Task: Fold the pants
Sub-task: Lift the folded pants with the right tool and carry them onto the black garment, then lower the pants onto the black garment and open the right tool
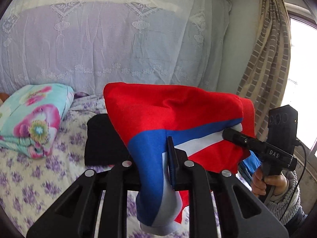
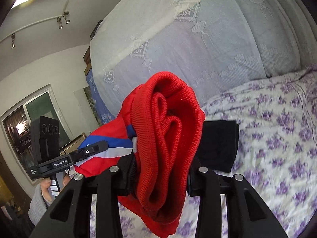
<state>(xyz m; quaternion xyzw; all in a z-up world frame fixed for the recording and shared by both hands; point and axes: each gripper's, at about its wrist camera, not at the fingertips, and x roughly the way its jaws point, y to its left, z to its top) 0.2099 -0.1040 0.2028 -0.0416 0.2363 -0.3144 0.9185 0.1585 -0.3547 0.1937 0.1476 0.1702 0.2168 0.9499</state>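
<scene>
Item: red pants (image 1: 168, 107), held up above the bed (image 1: 65, 170) between your two tools; left gripper (image 1: 168, 158) clenched on the blue-and-white striped part; right gripper (image 2: 161, 176) clamped on the bunched ribbed band. Long axis runs gripper to gripper; neither hand nearer; the folded black garment (image 2: 218, 142) lies on the bed behind

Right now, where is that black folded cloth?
In both wrist views the black folded cloth lies on the purple-flowered bedsheet, behind the lifted red pants, right of the floral quilt.
</scene>
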